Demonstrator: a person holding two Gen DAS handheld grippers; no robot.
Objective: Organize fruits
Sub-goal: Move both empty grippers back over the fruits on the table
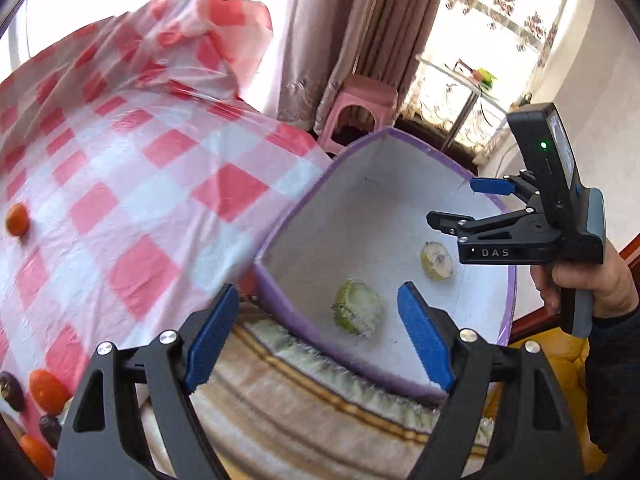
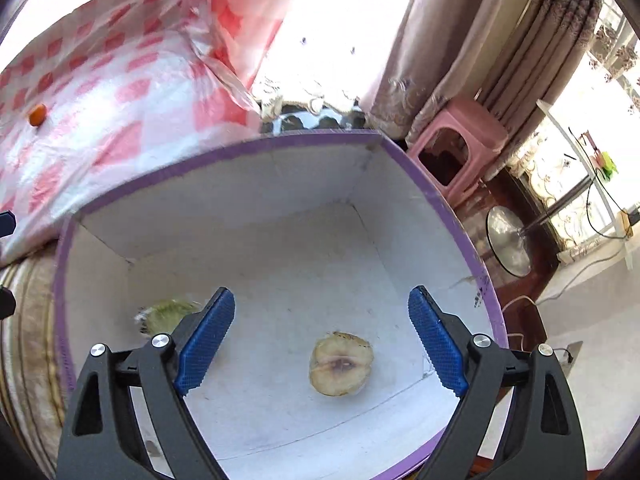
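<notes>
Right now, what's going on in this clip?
A person holds both grippers open over a purple-rimmed box. Neither the left gripper nor the right gripper grips anything. Two green fruit halves lie inside the box. Orange fruits and dark ones wait on the checkered cloth.

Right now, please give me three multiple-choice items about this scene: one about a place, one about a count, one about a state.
1. Where do the two cut green fruit halves lie?
A. on the checked cloth
B. inside the purple-rimmed box
C. on the pink stool

2. How many fruit halves are in the box?
A. one
B. two
C. four

3. How is the right hand-held gripper?
A. open and empty
B. shut on an orange
C. shut on a half

Answers:
B, both halves rest on the floor of the box.
B, two show.
A, the right hand-held gripper has its fingers spread, holding nothing.
</notes>
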